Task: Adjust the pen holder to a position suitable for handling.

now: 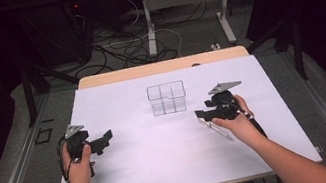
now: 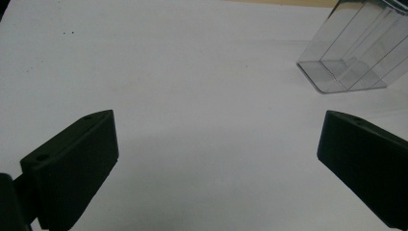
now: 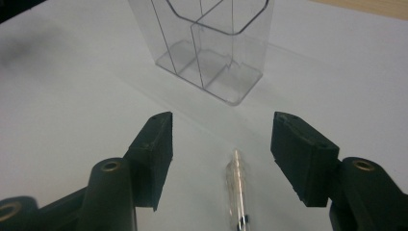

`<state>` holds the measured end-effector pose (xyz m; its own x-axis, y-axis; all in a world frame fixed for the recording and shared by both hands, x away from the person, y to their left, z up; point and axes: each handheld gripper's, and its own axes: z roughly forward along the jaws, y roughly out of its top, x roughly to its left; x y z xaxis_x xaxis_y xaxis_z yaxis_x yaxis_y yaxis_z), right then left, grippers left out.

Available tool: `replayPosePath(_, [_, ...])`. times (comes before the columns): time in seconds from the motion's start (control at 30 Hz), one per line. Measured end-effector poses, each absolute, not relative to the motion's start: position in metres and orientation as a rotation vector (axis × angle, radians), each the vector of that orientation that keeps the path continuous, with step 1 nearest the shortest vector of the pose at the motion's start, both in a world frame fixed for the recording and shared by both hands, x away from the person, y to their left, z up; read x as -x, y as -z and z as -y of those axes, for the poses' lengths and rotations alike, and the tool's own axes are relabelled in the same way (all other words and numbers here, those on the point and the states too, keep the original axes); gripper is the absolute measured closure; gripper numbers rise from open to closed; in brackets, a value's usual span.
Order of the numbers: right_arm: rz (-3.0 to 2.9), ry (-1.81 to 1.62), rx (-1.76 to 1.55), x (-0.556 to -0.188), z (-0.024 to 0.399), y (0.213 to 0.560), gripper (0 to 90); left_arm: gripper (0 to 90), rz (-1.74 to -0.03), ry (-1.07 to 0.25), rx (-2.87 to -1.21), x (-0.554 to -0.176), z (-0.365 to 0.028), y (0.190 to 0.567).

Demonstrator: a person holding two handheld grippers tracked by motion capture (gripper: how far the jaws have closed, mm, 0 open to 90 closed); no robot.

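- Right claw is seen with its jaws spread apart, nothing gripped; a clear pen lies flat on the white sheet between them, touched by neither pad.
- From the high view, the same right claw is held low over the bench, just right of the clear divided box, and the pen lies just below that claw, beside the hand.
- In the right gripper view, the box stands upright beyond the pen's tip, near it but apart.
- Left claw is released, its jaws held wide over bare white sheet, with nothing between them.
- Left claw is held well apart from the box, at the sheet's left part.
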<state>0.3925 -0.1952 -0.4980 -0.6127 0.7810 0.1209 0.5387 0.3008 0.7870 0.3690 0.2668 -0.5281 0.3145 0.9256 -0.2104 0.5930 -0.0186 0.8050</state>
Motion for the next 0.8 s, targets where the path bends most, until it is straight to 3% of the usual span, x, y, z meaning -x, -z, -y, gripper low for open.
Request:
replayPosePath(0.3, [-2.314, -1.182, -1.167, -0.373, 0.210, 0.509, 38.6, 0.6, -1.380, -0.482, -1.715, -0.369, -0.266, 0.529])
replayPosePath(0.6, [-2.335, -1.202, -1.231, -0.368, 0.227, 0.514, 56.3, 0.6, -1.372, -0.480, -1.719, -0.369, -0.265, 0.528])
replayPosePath(0.8, [-2.377, -1.125, -1.233, -0.368, 0.231, 0.510, 63.4, 0.6, -1.369, -0.477, -1.721, -0.369, -0.265, 0.528])
